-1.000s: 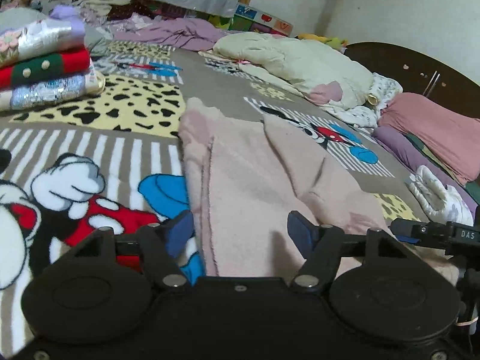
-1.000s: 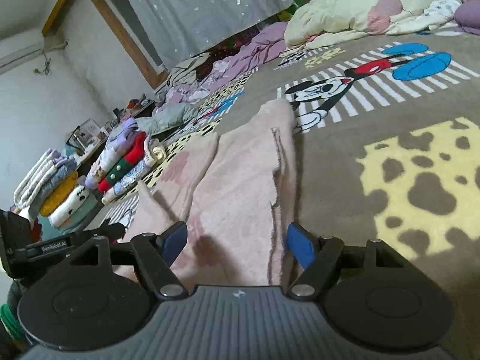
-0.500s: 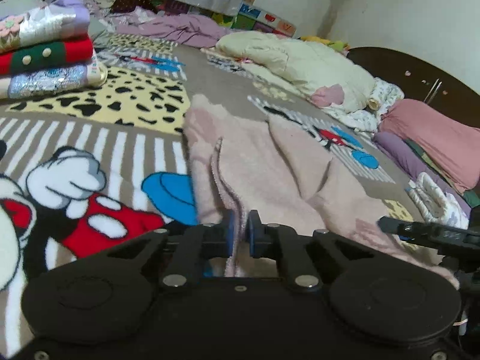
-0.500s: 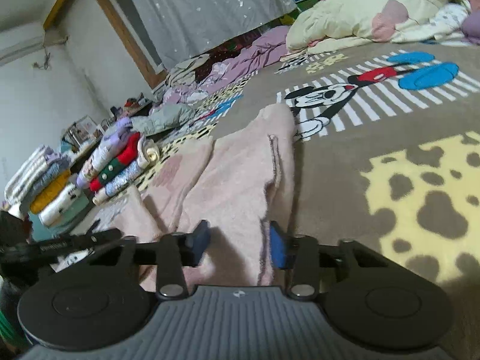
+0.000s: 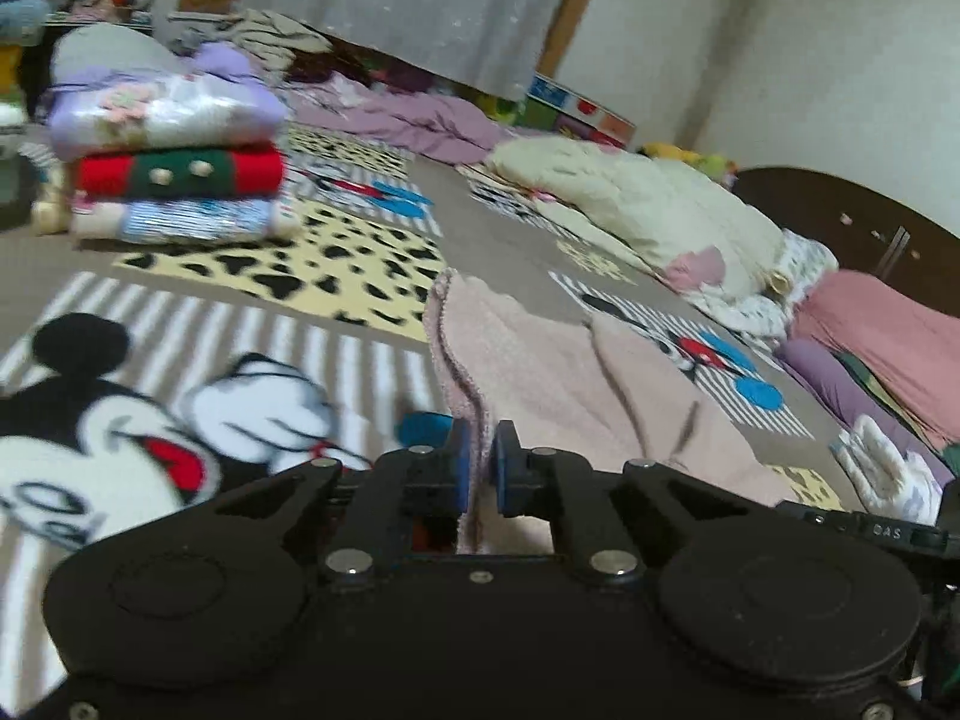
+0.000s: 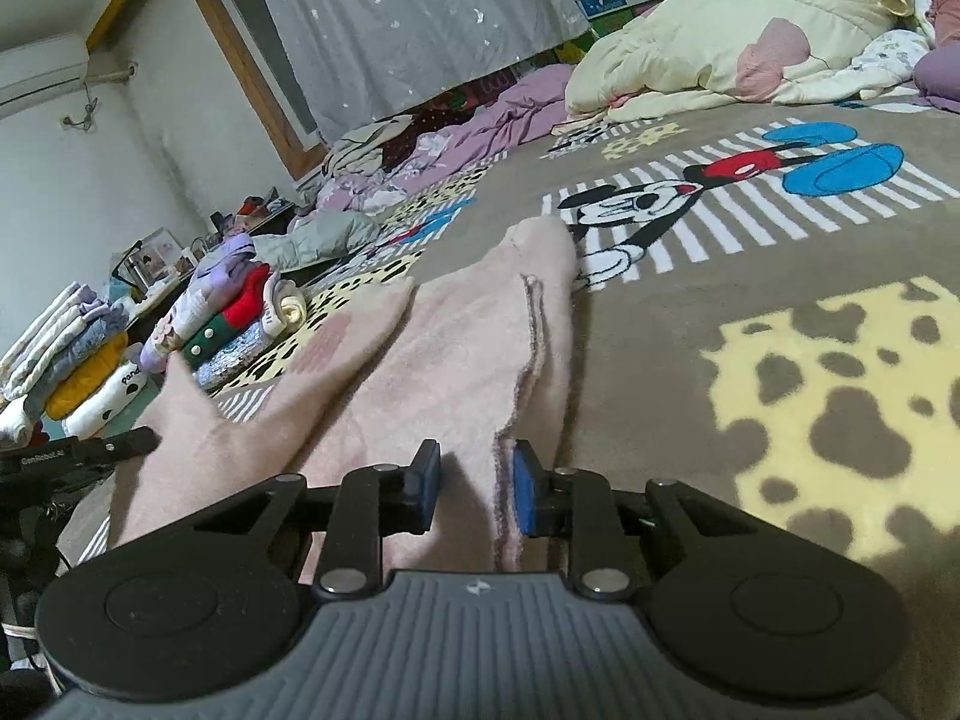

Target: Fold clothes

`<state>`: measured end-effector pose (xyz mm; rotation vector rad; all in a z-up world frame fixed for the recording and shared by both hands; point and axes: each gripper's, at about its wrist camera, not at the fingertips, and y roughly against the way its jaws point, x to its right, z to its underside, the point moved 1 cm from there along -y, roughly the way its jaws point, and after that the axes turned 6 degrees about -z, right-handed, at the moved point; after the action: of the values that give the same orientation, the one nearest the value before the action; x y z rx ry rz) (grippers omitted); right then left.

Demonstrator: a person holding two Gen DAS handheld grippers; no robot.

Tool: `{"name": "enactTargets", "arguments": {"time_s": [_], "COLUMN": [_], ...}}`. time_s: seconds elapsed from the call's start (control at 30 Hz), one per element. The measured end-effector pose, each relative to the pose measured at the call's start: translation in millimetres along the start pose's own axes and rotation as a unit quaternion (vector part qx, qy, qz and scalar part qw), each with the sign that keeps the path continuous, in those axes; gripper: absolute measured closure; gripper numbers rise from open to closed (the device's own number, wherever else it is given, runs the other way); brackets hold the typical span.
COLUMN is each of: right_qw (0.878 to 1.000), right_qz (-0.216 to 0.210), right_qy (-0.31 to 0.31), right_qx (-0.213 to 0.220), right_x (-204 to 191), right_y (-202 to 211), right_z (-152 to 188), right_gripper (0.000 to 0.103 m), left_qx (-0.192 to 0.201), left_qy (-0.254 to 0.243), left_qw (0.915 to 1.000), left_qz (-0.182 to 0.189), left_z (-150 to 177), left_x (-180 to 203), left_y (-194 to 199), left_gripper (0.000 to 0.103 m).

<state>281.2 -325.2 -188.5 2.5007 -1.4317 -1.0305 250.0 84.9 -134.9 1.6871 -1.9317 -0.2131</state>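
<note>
My left gripper is clamped on the near left edge of the pale pink fleece garment, its blue pads pressed close with a fold of fabric standing between them. My right gripper straddles the near right hem, where the stitched edge runs between the pads, but a gap shows on either side of the cloth; I judge it not yet pinched tight.

The garment lies on the grey cartoon-mouse blanket covering the bed, stretched away from me. Its long axis runs from my grippers toward the far narrow end, which points at the cream quilt and the curtain. It looks like trousers with the legs side by side, though I cannot be sure.

The risk is uneven hold: if I lift with the right side loose, that hem may slip out and the piece would swing from the left corner and twist. The fleece is thick and layered, so I may catch only the top ply. Dragging it could also ruck the blanket or sweep toward the stack of folded clothes on the left.
</note>
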Motion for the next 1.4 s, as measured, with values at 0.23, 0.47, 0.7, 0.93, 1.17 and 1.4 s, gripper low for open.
{"name": "enactTargets", "arguments": {"time_s": [0.23,0.47,0.7,0.93,1.17,1.4], "right_qw": [1.0,1.0,1.0,1.0,0.999,0.998], "right_qz": [0.004,0.008,0.008,-0.001,-0.016,0.001], "right_qy": [0.006,-0.002,-0.004,0.003,0.013,0.003], "right_qx": [0.006,0.007,0.014,0.018,0.041,0.063], "right_x": [-3.4,-3.9,-5.8,-9.0,-13.6,-3.8], "right_y": [5.7,3.4,6.1,11.7,27.3,45.5], "right_z": [1.0,1.4,0.7,-0.7,-7.4,-12.8], "right_gripper": [0.082,0.084,0.088,0.091,0.096,0.096], "left_qx": [0.019,0.017,-0.022,-0.048,-0.044,-0.044], "left_qy": [0.02,0.046,0.046,0.077,0.095,0.109], "left_qw": [0.9984,0.9925,0.9872,0.9855,0.9844,0.9824], "left_qz": [-0.049,-0.112,-0.151,-0.143,-0.141,-0.146], "left_z": [3.2,18.6,36.3,39.7,34.0,33.7], "left_x": [-34.5,-72.4,-88.8,-99.9,-99.7,-102.7], "left_y": [28.9,53.1,52.9,48.9,55.2,51.1], "left_gripper": [0.098,0.098,0.098,0.093,0.069,0.063]}}
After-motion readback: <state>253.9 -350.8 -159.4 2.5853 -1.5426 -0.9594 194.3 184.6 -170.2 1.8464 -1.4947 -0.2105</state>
